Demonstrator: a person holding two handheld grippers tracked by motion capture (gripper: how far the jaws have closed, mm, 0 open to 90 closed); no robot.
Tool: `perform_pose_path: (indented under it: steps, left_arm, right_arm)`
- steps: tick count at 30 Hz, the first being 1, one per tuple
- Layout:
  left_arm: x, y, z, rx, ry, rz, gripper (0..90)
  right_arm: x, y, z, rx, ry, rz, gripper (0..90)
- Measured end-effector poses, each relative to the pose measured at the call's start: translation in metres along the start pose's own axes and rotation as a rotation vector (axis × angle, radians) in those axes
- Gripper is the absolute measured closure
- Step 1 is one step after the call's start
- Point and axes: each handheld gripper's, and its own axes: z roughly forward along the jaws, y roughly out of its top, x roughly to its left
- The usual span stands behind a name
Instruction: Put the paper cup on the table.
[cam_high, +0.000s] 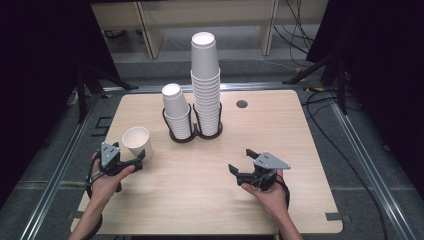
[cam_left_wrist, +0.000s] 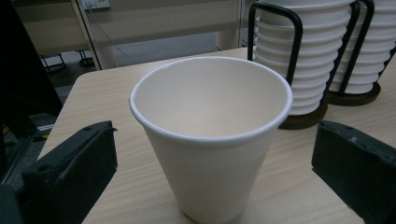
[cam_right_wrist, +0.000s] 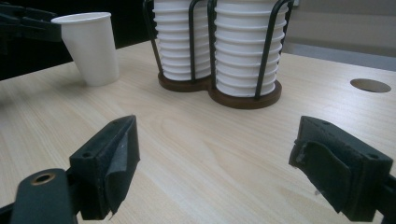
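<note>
A single white paper cup (cam_high: 136, 142) (cam_left_wrist: 210, 135) (cam_right_wrist: 91, 46) stands upright on the left of the wooden table (cam_high: 210, 195). My left gripper (cam_high: 131, 154) (cam_left_wrist: 215, 140) is open, with one jaw on each side of the cup and a gap to each. My right gripper (cam_high: 241, 161) (cam_right_wrist: 217, 140) is open over bare table at the front right, with nothing between its jaws. At the back middle, a black wire holder (cam_high: 195, 134) (cam_right_wrist: 219, 91) carries a short stack of cups (cam_high: 176, 110) and a tall stack (cam_high: 205, 80).
A round hole (cam_high: 242, 104) (cam_right_wrist: 370, 85) is cut in the table to the right of the holder. Metal floor rails (cam_high: 65, 150) run along both sides of the table. Cables (cam_high: 320, 105) trail on the floor at the back right.
</note>
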Motion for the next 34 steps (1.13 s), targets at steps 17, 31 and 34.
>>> perform_pose_path:
  steps: [17,31,34]
  left_arm:
    - [-0.012,-0.024,-0.03,0.003,-0.036,-0.009,0.0]
    - [-0.018,-0.047,-0.04,0.015,-0.032,-0.013,0.0]
    - [-0.021,-0.049,-0.041,0.015,-0.039,-0.019,0.0]
  right_arm:
    - [0.001,-0.001,0.0,0.004,0.015,0.026,14.9]
    - [0.0,-0.003,0.001,0.023,0.005,0.023,14.9]
    - [0.001,-0.005,0.003,0.011,0.017,0.009,14.9]
